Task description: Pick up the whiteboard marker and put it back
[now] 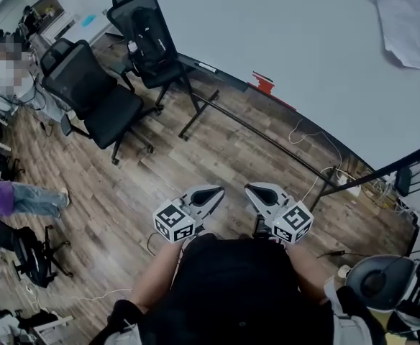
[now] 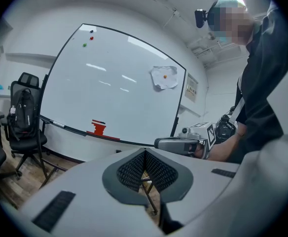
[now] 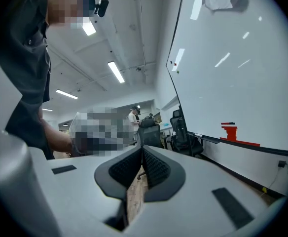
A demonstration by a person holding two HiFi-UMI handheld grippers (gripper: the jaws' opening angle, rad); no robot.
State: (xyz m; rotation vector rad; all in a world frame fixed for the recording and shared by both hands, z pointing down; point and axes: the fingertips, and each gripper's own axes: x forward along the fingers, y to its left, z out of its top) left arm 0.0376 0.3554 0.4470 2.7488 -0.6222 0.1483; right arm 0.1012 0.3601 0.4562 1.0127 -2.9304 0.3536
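With your left gripper and right gripper both clenched on nothing, what looks like the whiteboard marker lies lengthwise along the ledge, well ahead and left of the jaws, likely nearer your left.

Whiteboard marker tiny, indistinct.

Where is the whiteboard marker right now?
The marker lies on the whiteboard's ledge. In the head view it is left of the red block and just right of the black chair nearest the board.

Grey left gripper, right gripper; marker cubes; black top.
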